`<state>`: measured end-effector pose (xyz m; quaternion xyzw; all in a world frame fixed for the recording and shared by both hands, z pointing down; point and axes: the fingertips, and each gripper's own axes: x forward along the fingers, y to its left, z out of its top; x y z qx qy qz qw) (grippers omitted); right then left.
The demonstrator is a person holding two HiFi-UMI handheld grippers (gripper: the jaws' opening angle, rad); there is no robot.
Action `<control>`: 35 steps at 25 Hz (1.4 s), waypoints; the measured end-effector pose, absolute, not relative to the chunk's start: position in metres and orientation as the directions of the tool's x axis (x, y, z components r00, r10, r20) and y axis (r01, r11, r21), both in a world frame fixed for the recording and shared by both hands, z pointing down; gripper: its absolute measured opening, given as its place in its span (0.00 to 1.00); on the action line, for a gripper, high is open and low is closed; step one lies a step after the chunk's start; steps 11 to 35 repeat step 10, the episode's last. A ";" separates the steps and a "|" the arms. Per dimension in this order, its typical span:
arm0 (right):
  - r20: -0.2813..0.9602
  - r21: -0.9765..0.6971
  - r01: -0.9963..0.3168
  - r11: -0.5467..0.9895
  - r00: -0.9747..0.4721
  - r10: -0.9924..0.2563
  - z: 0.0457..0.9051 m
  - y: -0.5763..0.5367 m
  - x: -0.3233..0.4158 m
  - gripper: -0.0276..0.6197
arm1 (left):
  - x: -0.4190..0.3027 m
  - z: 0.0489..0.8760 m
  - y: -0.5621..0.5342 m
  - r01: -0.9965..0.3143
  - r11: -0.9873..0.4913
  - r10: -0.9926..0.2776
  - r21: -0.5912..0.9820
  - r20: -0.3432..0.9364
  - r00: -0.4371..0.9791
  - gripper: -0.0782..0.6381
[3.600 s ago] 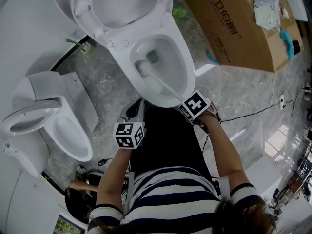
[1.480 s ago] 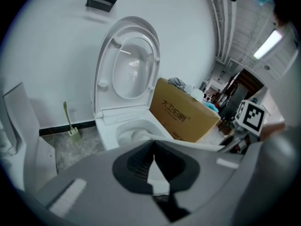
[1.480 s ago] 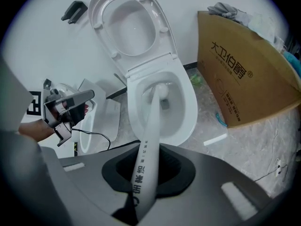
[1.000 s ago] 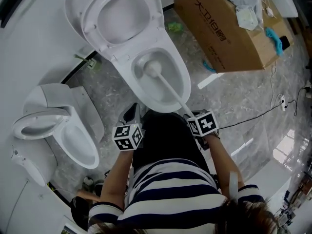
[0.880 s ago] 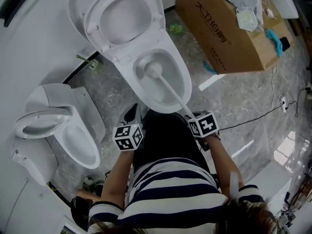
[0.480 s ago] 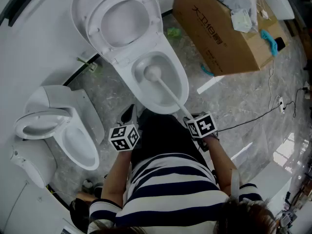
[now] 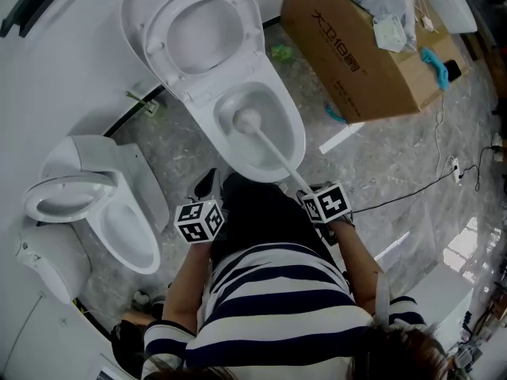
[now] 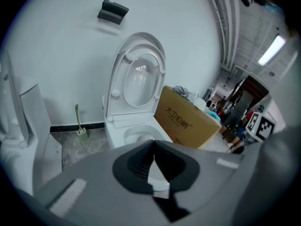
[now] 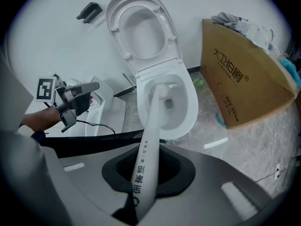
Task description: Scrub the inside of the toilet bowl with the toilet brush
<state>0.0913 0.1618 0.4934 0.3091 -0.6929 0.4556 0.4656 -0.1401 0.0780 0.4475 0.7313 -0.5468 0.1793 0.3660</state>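
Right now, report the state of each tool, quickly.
Left tool: shut, nothing between its jaws.
Right tool: shut on the toilet brush handle, brush head in the toilet bowl.

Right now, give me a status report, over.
Right tool shut on toilet brush. Left tool shut, empty. Brush head inside toilet bowl. Nothing blocking.

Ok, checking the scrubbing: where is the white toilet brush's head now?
Head view, upper centre: the white brush head sits inside the white toilet bowl, its handle in the right gripper.
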 end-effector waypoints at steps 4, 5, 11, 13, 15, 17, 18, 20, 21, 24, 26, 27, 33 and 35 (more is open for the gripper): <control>0.927 -0.343 -0.851 0.398 -0.375 -0.003 0.494 0.163 0.092 0.13 | -0.137 0.450 0.083 -0.932 -0.130 -0.657 0.339 0.674 0.337 0.11; 0.927 -0.342 -0.851 0.398 -0.374 -0.002 0.494 0.164 0.093 0.13 | -0.136 0.450 0.084 -0.932 -0.132 -0.655 0.338 0.676 0.338 0.11; 0.927 -0.346 -0.850 0.398 -0.375 0.003 0.497 0.166 0.094 0.13 | -0.133 0.451 0.087 -0.934 -0.141 -0.648 0.329 0.682 0.339 0.11; 0.927 -0.346 -0.850 0.398 -0.375 0.003 0.497 0.166 0.094 0.13 | -0.133 0.451 0.087 -0.934 -0.141 -0.648 0.329 0.682 0.339 0.11; 0.927 -0.346 -0.850 0.398 -0.375 0.003 0.497 0.166 0.094 0.13 | -0.133 0.451 0.087 -0.934 -0.141 -0.648 0.329 0.682 0.339 0.11; 0.927 -0.346 -0.850 0.398 -0.375 0.003 0.497 0.166 0.094 0.13 | -0.133 0.451 0.087 -0.934 -0.141 -0.648 0.329 0.682 0.339 0.11; 0.927 -0.346 -0.850 0.398 -0.375 0.003 0.497 0.166 0.094 0.13 | -0.133 0.451 0.087 -0.934 -0.141 -0.648 0.329 0.682 0.339 0.11; 0.927 -0.346 -0.850 0.398 -0.375 0.003 0.497 0.166 0.094 0.13 | -0.133 0.451 0.087 -0.934 -0.141 -0.648 0.329 0.682 0.339 0.11; 0.927 -0.346 -0.850 0.398 -0.375 0.003 0.497 0.166 0.094 0.13 | -0.133 0.451 0.087 -0.934 -0.141 -0.648 0.329 0.682 0.339 0.11; 0.927 -0.346 -0.850 0.398 -0.375 0.003 0.497 0.166 0.094 0.13 | -0.133 0.451 0.087 -0.934 -0.141 -0.648 0.329 0.682 0.339 0.11; 0.927 -0.346 -0.850 0.398 -0.375 0.003 0.497 0.166 0.094 0.13 | -0.133 0.451 0.087 -0.934 -0.141 -0.648 0.329 0.682 0.339 0.11; 0.927 -0.346 -0.850 0.398 -0.375 0.003 0.497 0.166 0.094 0.13 | -0.133 0.451 0.087 -0.934 -0.141 -0.648 0.329 0.682 0.339 0.11; 0.927 -0.346 -0.850 0.398 -0.375 0.003 0.497 0.166 0.094 0.13 | -0.133 0.451 0.087 -0.934 -0.141 -0.648 0.329 0.682 0.339 0.11; 0.927 -0.346 -0.850 0.398 -0.375 0.003 0.497 0.166 0.094 0.13 | -0.133 0.451 0.087 -0.934 -0.141 -0.648 0.329 0.682 0.339 0.11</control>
